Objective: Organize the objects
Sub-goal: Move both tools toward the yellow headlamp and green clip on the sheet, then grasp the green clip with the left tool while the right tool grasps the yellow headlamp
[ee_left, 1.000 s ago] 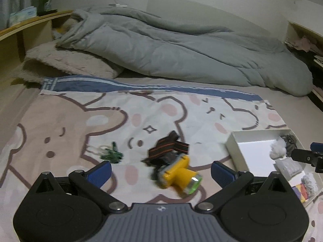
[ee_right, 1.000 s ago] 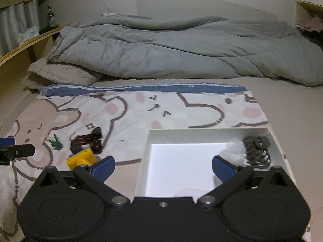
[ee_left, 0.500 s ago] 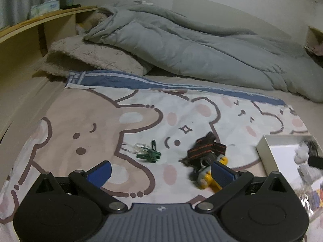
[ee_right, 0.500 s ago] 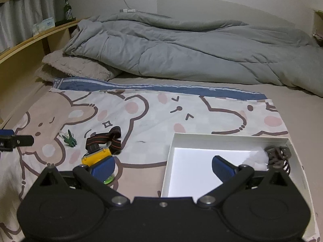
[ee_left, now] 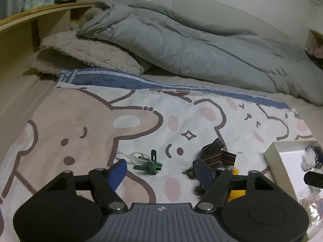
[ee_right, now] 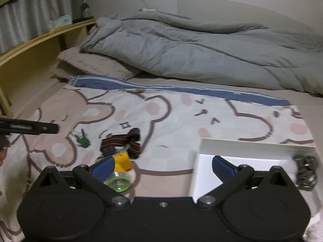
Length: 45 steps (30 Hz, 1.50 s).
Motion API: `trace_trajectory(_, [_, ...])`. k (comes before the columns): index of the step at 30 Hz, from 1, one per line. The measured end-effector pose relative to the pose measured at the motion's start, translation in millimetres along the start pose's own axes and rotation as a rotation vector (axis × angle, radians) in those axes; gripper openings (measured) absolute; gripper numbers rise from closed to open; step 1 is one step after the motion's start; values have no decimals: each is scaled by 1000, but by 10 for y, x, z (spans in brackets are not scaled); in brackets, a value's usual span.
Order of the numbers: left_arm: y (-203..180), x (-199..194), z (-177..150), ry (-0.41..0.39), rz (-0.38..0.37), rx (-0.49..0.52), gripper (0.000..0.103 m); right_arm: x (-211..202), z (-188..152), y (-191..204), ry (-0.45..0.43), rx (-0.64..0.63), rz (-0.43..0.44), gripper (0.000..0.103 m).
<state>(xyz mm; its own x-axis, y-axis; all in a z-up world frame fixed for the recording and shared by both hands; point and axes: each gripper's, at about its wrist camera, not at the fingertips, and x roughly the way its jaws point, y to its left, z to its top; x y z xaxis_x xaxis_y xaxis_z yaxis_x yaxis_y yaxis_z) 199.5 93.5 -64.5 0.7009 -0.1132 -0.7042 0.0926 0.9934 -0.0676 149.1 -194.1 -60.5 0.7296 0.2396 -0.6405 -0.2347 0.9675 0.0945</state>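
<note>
A yellow headlamp with a dark striped strap (ee_right: 121,151) lies on the bear-print blanket, also in the left wrist view (ee_left: 218,157). A small green clip (ee_left: 150,164) lies left of it, seen too in the right wrist view (ee_right: 82,140). A white box (ee_right: 252,147) sits at the right with dark hair ties (ee_right: 305,169) and white fluff in it. My left gripper (ee_left: 161,173) is open and empty, with the green clip just ahead between its fingers. My right gripper (ee_right: 163,166) is open and empty, between the headlamp and the box.
A grey duvet (ee_left: 191,46) and a fluffy pillow (ee_left: 84,54) lie at the back of the bed. A wooden shelf (ee_right: 40,38) with a bottle and a tissue pack runs along the left. The box rim also shows in the left wrist view (ee_left: 276,161).
My left gripper has swung left, from the headlamp toward the green clip. My right gripper has moved left, from over the box toward the headlamp. Both stay open.
</note>
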Motion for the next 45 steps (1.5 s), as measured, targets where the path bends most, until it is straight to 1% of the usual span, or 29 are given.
trace_trajectory(1, [0,45,-2,4,-2,6,69,23,-3,15,-1,-2,10,103])
trace_trajectory(2, [-2,91,-2,10,-3,12,66,41,-3,22,-9,-2,20,103])
trace_trajectory(3, [1,146,-4,14,-1,22,62,54,-6,35,-24,-3,29,103])
trace_trajectory(6, [38,300,-5,26,16,38,55,104,-8,82,-66,-15,53,103])
trace_trajectory(8, [70,386,-13,35,25,41,54,159,-4,127,-76,-38,66,103])
trace_trajectory(11, [105,519,-33,49,39,66,49,230,-10,192,-84,-68,83,103])
trace_trajectory(15, [128,691,-84,68,47,105,44,343,-34,249,-96,-80,106,103])
trace_trajectory(16, [133,724,-101,73,47,109,43,368,-42,270,-94,-87,106,103])
trace_trajectory(18, [139,781,-130,76,35,119,38,436,-56,311,-87,-108,112,103])
trace_trajectory(21, [148,835,-144,75,29,133,33,555,-79,393,-51,-156,118,103])
trace_trajectory(24, [173,870,-141,66,29,129,30,655,-119,475,-8,-211,130,102])
trace_trajectory(26, [185,899,-137,62,21,122,29,715,-152,504,25,-232,139,95])
trace_trajectory(31, [159,956,-146,68,-9,131,27,864,-217,538,84,-248,176,89])
trace_trajectory(33, [140,970,-144,73,-6,140,14,917,-236,579,101,-261,188,86])
trace_trajectory(36, [121,970,-137,80,-12,149,11,991,-264,629,125,-277,189,80])
trace_trajectory(39, [97,954,-153,79,-28,157,10,1074,-293,677,144,-304,169,68])
trace_trajectory(40, [89,950,-158,79,-28,161,10,1093,-304,683,156,-312,174,61])
trace_trajectory(41, [84,945,-162,81,-32,162,10,1111,-313,688,174,-314,187,52])
trace_trajectory(43, [81,932,-164,85,-36,158,10,1120,-323,703,204,-319,198,52])
trace_trajectory(45, [67,905,-166,90,-34,159,10,1086,-321,720,207,-336,196,52])
